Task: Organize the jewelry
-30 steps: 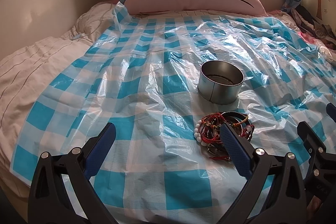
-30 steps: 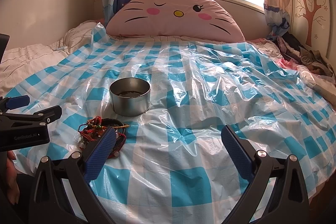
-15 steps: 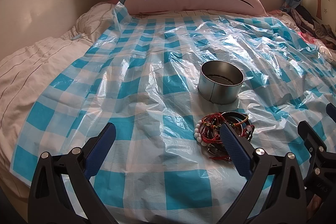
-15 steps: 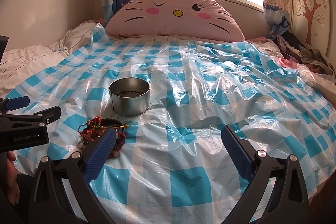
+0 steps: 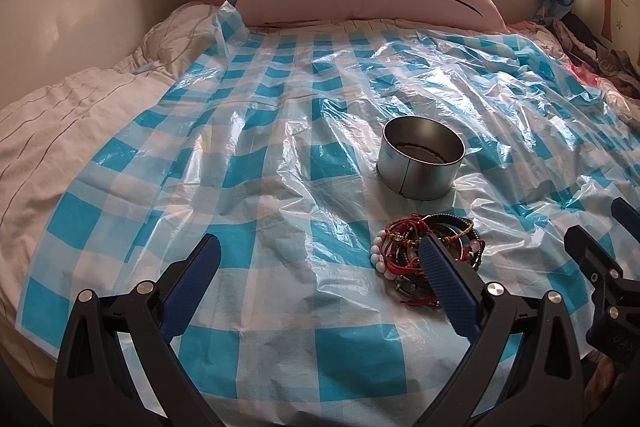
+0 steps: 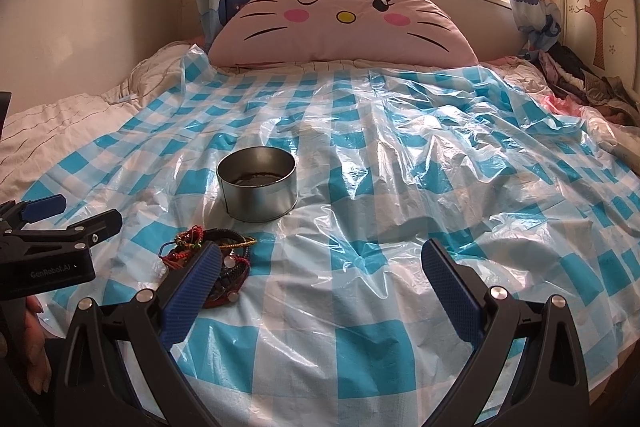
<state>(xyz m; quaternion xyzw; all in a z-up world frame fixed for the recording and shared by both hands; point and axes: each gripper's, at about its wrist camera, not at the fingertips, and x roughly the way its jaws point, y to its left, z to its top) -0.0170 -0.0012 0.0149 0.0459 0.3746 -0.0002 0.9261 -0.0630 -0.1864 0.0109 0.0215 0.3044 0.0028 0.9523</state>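
Note:
A tangled pile of bracelets [image 5: 416, 247], red cord, dark bands and white beads, lies on the blue-and-white checked plastic sheet [image 5: 280, 155]. Just beyond it stands a round metal tin [image 5: 420, 159], open at the top. In the right wrist view the pile [image 6: 216, 255] is at lower left and the tin [image 6: 258, 187] behind it. My left gripper [image 5: 320, 279] is open and empty, its right finger overlapping the pile. My right gripper [image 6: 322, 283] is open and empty, its left finger over the pile's near edge. Each gripper shows at the edge of the other's view.
The sheet [image 6: 400, 187] covers a bed with a white quilt [image 5: 60, 115] at the left. A large pink cat-face cushion [image 6: 344, 19] leans at the headboard under a window. Clothes [image 6: 580, 83] are heaped at the far right.

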